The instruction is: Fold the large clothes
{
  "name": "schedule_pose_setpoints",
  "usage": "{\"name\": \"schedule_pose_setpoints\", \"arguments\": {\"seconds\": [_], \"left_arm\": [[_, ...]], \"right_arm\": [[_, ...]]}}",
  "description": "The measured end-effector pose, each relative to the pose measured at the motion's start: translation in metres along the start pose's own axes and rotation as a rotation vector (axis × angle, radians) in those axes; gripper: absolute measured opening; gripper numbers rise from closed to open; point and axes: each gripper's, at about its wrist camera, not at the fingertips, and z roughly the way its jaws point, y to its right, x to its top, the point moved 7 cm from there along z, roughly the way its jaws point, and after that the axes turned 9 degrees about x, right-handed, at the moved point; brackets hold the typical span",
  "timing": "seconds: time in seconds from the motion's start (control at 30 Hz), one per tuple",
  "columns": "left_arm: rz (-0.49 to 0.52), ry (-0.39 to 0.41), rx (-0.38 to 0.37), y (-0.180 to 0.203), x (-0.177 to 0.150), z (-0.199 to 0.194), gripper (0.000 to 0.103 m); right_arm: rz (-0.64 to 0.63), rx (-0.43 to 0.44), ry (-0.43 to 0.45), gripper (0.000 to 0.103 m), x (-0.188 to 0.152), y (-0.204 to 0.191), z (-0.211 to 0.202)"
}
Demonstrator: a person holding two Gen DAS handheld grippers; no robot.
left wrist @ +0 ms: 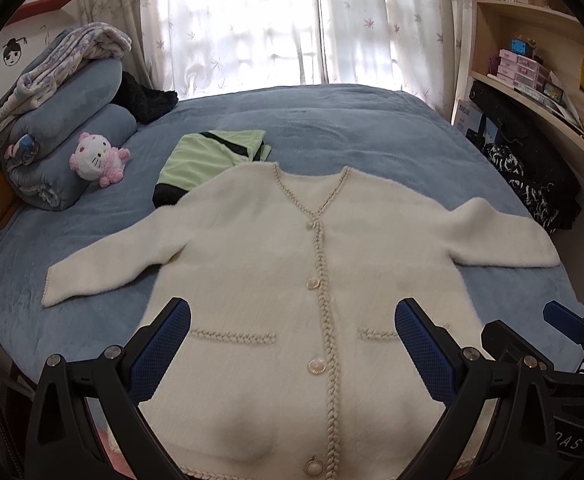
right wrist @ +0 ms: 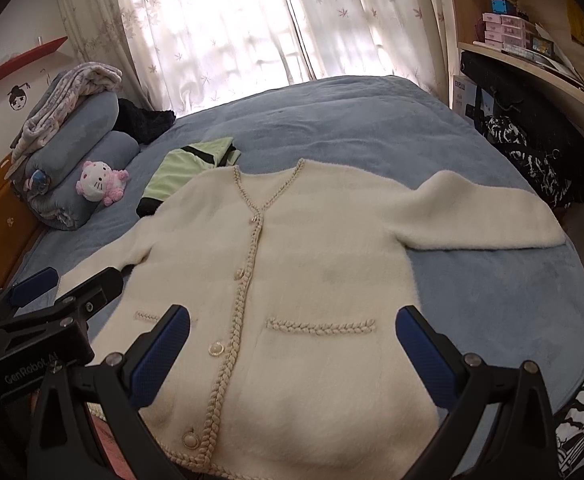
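The cream cardigan [left wrist: 304,280] lies face up and buttoned on the blue bed [left wrist: 352,120], its long axis running from the hem at the near edge to the V-neck, which points toward the curtained window [left wrist: 275,20]. Both sleeves are spread outward — one to each side. The hem is partly cut off at the bottom of both views.

Beyond the cardigan's collar, a folded green garment [left wrist: 207,156] is partly covered by one shoulder. Past that sleeve sits a pink plush cat [left wrist: 97,159] against rolled blue bedding [left wrist: 71,120].

The left gripper [left wrist: 292,344] and right gripper [right wrist: 292,344] hover over the cardigan's lower body, jaws wide apart, holding nothing.
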Motion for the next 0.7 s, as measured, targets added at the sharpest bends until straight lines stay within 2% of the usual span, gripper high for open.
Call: {"name": "schedule_pose_setpoints", "arguments": {"seconds": [0.23, 0.4, 0.7], "left_arm": [[0.019, 0.055, -0.047, 0.026, 0.033, -0.011, 0.101], [0.075, 0.119, -0.034, 0.057, 0.058, -0.018, 0.101], [0.114, 0.204, -0.076, 0.119, 0.100, -0.017, 0.101]], "right_arm": [[0.004, 0.014, 0.032, 0.103, 0.033, 0.020, -0.013], [-0.008, -0.013, 0.090, 0.103, 0.065, 0.042, -0.031], [-0.005, -0.154, 0.245, 0.103, 0.119, 0.104, -0.069]]}}
